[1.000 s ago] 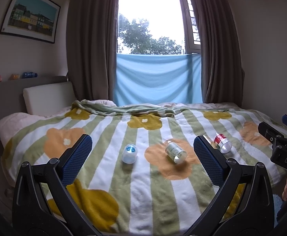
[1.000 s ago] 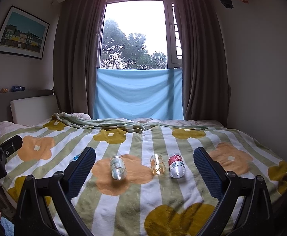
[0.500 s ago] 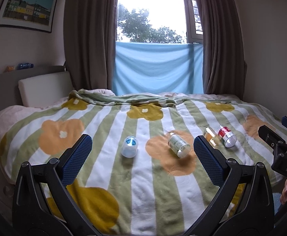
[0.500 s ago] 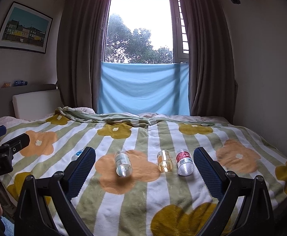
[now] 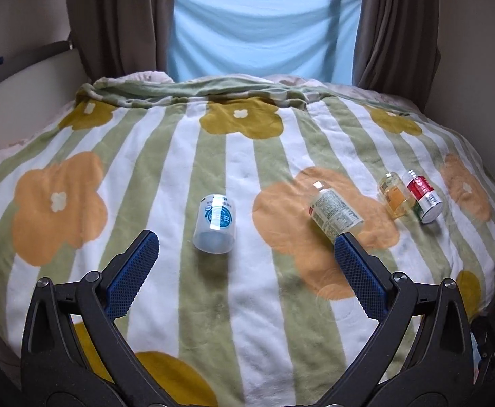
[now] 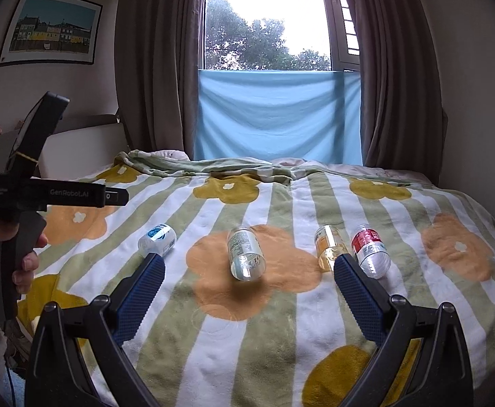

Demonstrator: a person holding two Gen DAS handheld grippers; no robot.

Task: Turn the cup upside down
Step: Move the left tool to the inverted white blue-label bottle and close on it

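Four clear cups lie on their sides on the flower-patterned blanket [image 5: 247,322]. A blue-label cup [image 5: 215,224] rests just ahead of my left gripper [image 5: 244,240], which is open and holds nothing. Further right lie a white-label cup [image 5: 335,215], a yellow cup [image 5: 395,196] and a red-label cup [image 5: 423,198]. In the right wrist view the white-label cup [image 6: 246,254] lies straight ahead of my open, empty right gripper [image 6: 249,261], with the blue-label cup [image 6: 157,239] to its left and the yellow cup [image 6: 328,247] and red-label cup [image 6: 369,249] to its right.
A hand [image 6: 26,261] holds the left tool's black body [image 6: 43,193] at the left of the right wrist view. The bed's headboard [image 5: 26,95] is on the left. Curtains [image 6: 396,84] and a blue sheet [image 6: 278,115] hang behind the bed, and a wall closes in on the right.
My left gripper has moved forward and tipped down toward the blue-label cup, which now looks much larger. The right gripper has edged closer to the cups. Both stay open.
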